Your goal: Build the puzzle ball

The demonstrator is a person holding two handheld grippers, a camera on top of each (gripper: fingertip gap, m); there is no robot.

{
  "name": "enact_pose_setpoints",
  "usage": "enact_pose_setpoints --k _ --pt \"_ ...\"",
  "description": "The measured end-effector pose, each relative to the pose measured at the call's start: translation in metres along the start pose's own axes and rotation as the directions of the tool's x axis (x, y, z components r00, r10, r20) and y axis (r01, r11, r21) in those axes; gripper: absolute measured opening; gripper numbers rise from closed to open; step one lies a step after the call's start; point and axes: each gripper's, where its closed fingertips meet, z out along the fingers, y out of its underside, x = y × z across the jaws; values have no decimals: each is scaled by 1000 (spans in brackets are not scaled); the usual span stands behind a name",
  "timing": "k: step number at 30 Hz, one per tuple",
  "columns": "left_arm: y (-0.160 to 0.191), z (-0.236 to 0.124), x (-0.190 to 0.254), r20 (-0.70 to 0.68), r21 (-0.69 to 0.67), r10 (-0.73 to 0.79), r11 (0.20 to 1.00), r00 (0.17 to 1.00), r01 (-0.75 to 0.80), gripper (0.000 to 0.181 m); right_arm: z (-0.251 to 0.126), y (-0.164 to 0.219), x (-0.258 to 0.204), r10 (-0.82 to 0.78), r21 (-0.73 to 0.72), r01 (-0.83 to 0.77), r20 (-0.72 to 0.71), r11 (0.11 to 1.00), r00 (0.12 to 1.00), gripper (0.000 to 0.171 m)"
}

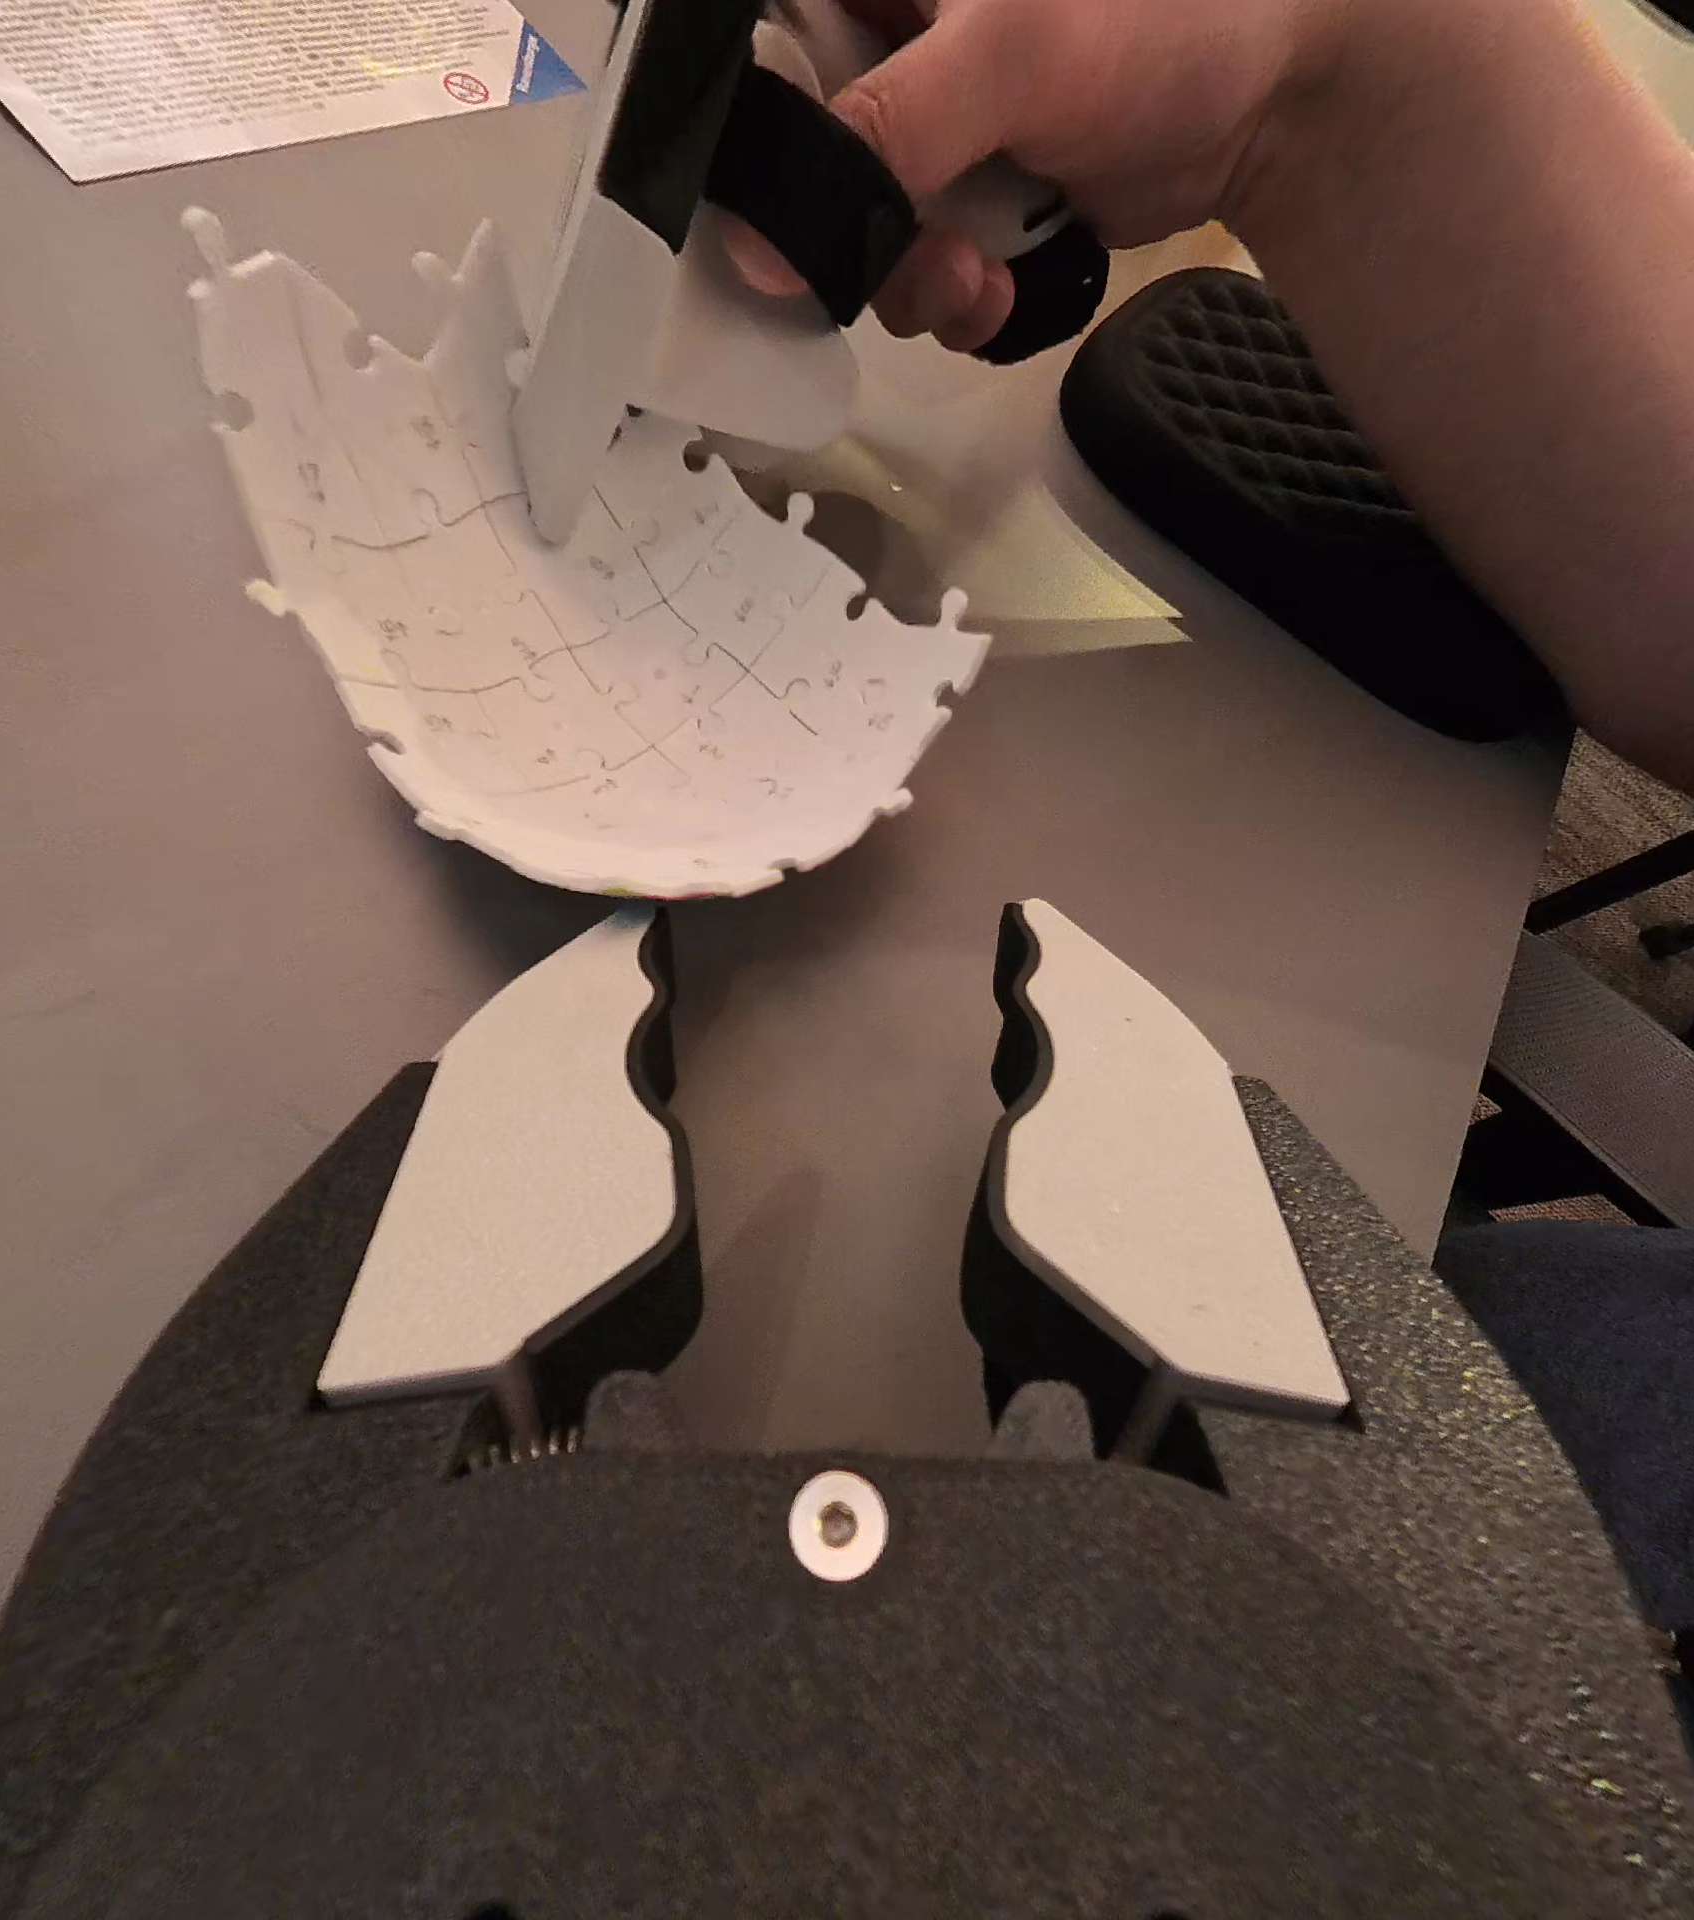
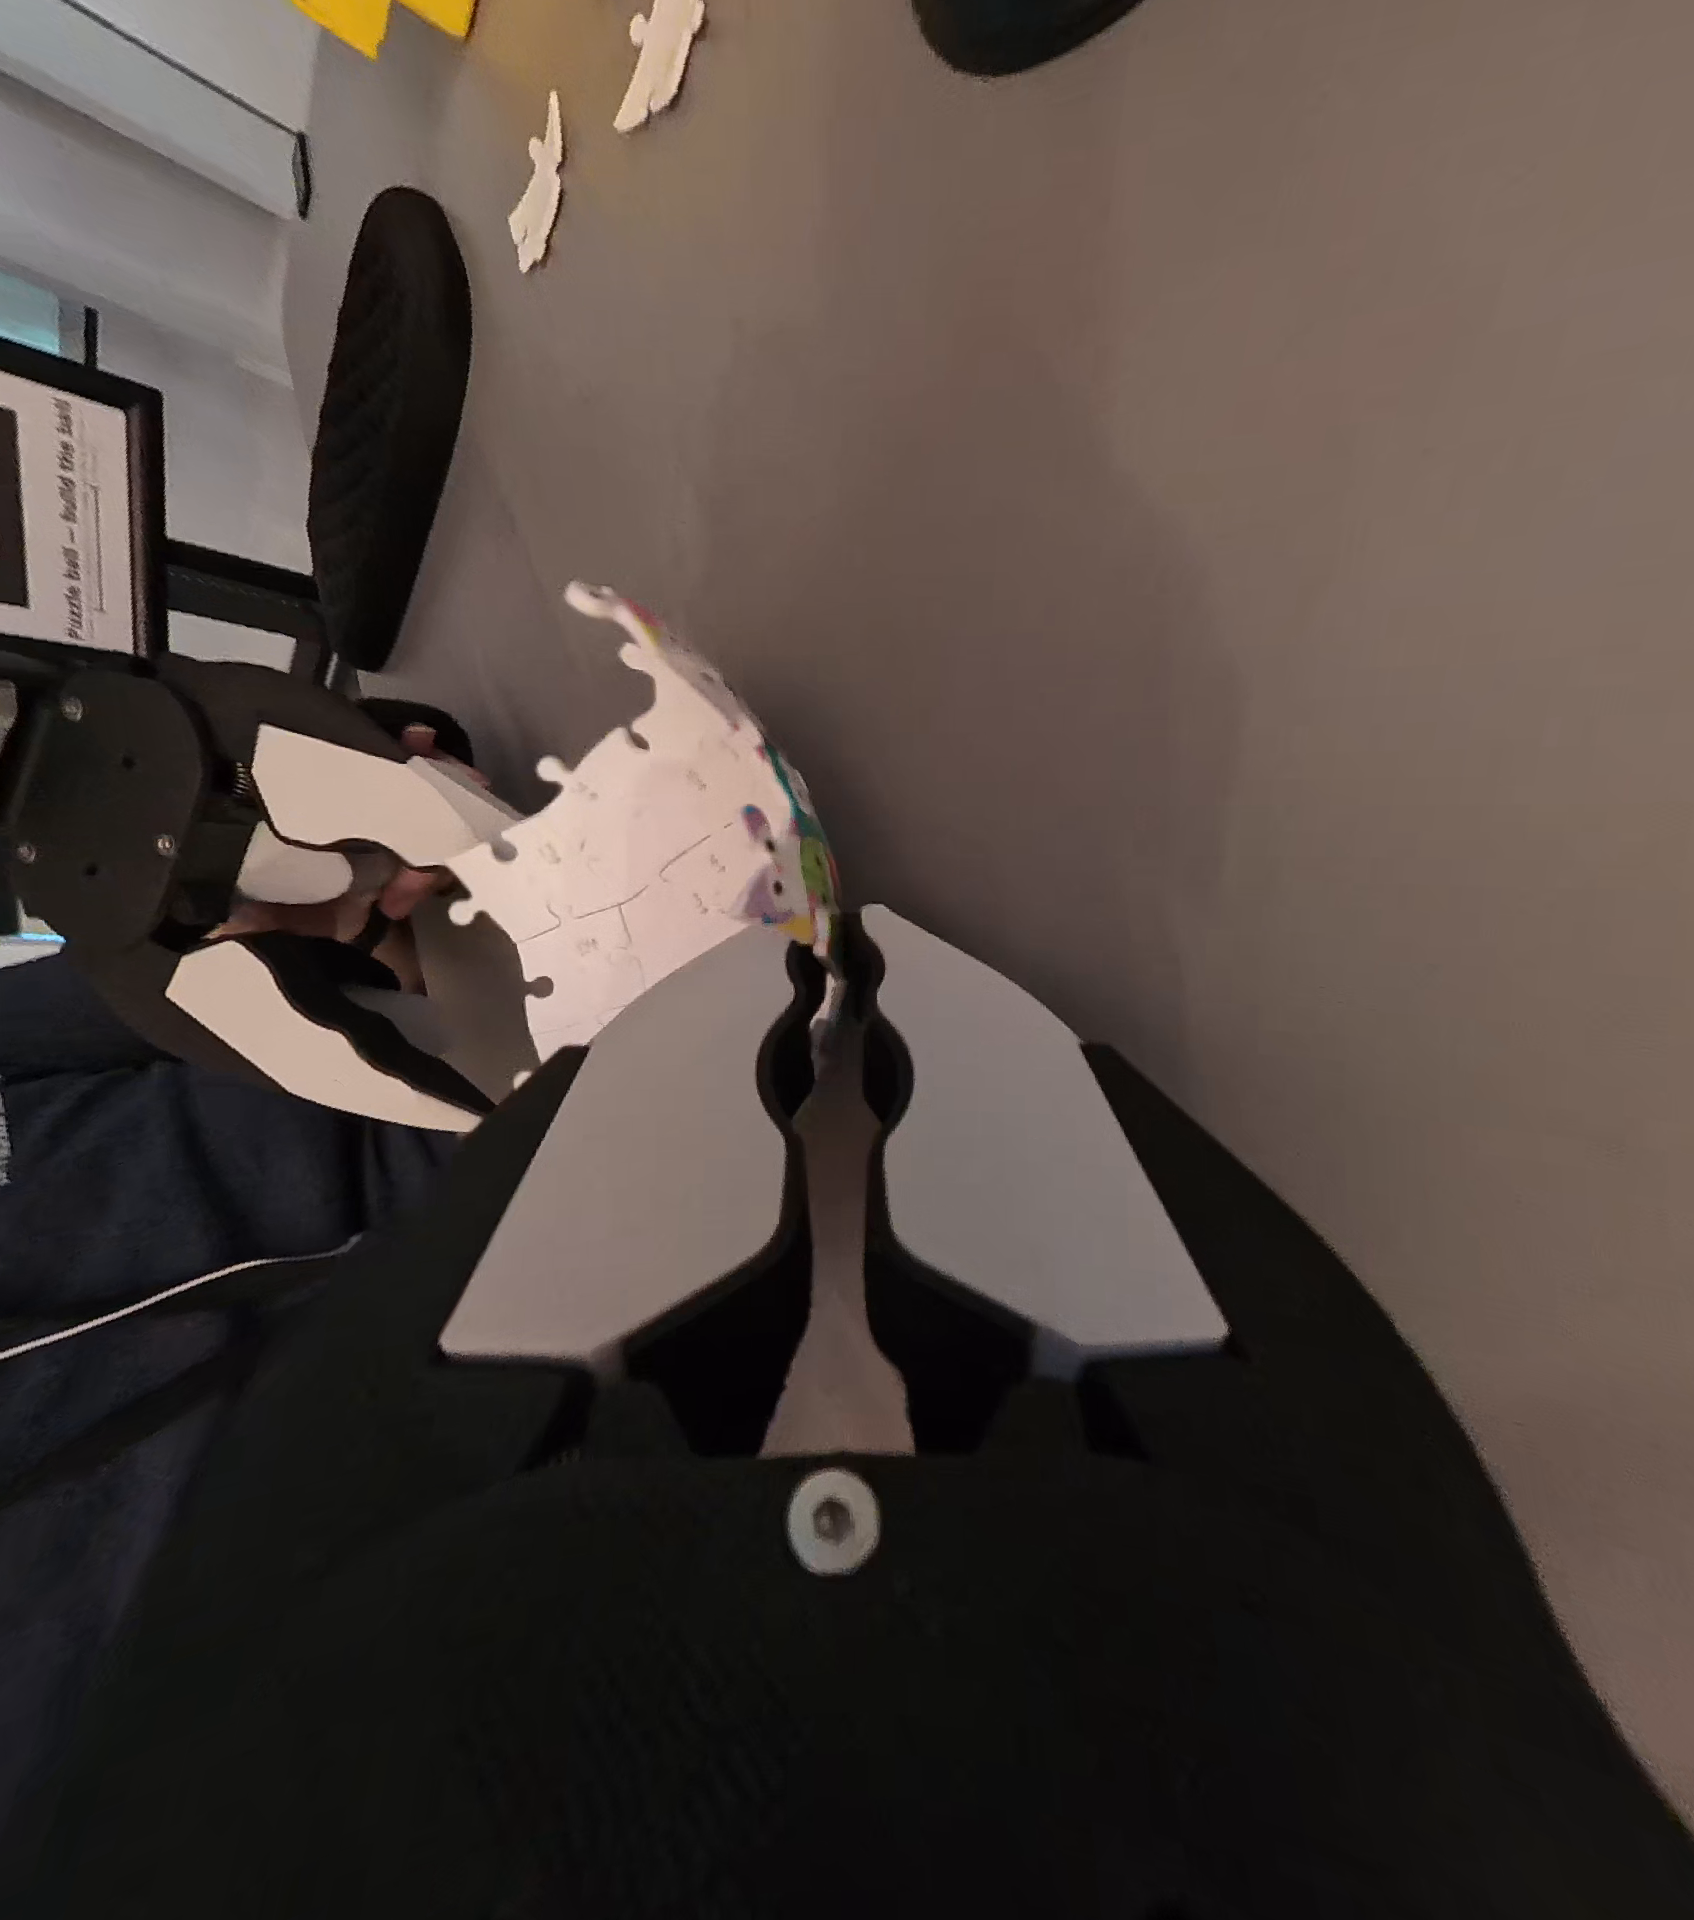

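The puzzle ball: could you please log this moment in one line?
right hand-held gripper: shut on puzzle shell | left hand-held gripper: open, empty | ball: partly built

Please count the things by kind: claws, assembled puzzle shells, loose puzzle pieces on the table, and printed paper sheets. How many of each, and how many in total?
Claws: 2, left claw and right claw
Assembled puzzle shell: 1
Loose puzzle pieces: 2
Printed paper sheet: 1
Total: 6

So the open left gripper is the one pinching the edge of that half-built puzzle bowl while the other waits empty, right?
Not quite. The right gripper is the one pinching the half-built puzzle bowl: the right wrist view shows its fingers closed on the bowl's edge. The left gripper is open and empty, just short of the bowl's near rim, as the left wrist view shows.
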Motion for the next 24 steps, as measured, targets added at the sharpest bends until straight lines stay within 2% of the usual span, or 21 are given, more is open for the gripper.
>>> enact_pose_setpoints --k 11,16,18,24 --pt "-1 -1 0 5 12 4 1000 1000 -4 59 -4 2 2 35 10 -34 -46 999 998 4" --pt "0 -1 1 4 7 3 1000 1000 -3 59 -3 0 1 -19 23 20 -44 1000 999 4" --pt "0 0 1 6 4 3 1000 1000 -3 60 -4 -4 3 -32 47 35 -60 998 998 30" --pt "-1 -1 1 7 10 -5 1000 1000 5 60 -31 -21 -3 -103 197 115 -70 974 992 37"
